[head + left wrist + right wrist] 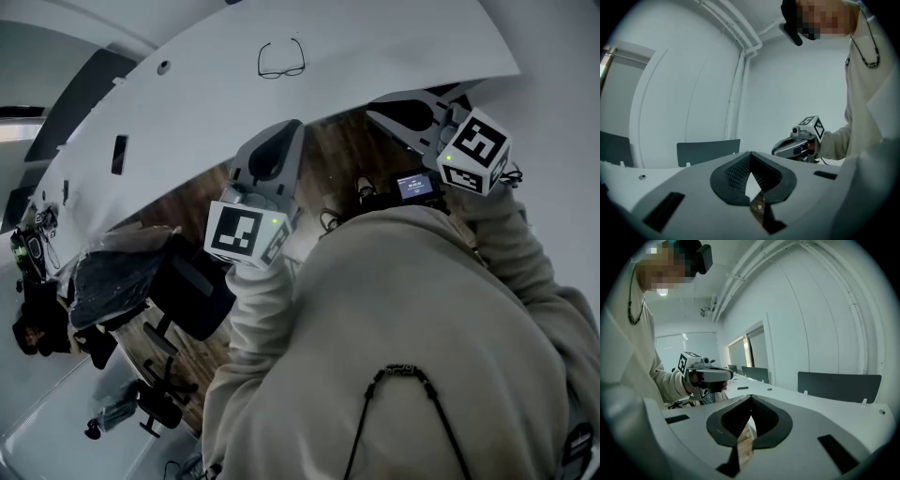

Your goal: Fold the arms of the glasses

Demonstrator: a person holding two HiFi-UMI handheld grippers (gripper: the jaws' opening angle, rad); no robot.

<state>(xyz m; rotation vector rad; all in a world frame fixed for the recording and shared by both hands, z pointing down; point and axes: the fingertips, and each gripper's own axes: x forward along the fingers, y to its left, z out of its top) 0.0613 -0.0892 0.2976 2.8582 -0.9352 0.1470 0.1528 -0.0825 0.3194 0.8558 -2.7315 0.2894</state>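
The glasses (281,59), thin dark frame with arms spread, lie on the white table (375,47) far from both grippers. My left gripper (292,127) is held off the table's near edge, over the floor; its jaws are shut with nothing between them. My right gripper (373,112) hangs to its right, also short of the table and also shut and empty. In the left gripper view the jaws (750,155) meet at the tip, with the right gripper (799,143) off to the side. In the right gripper view its jaws (751,399) are closed, and the left gripper (708,376) faces it.
A dark office chair (122,272) stands on the wooden floor (337,159) at the left, below the table edge. A black slot (119,155) and a small round hole (163,67) mark the tabletop. Grey chair backs (708,151) (839,380) stand behind the table.
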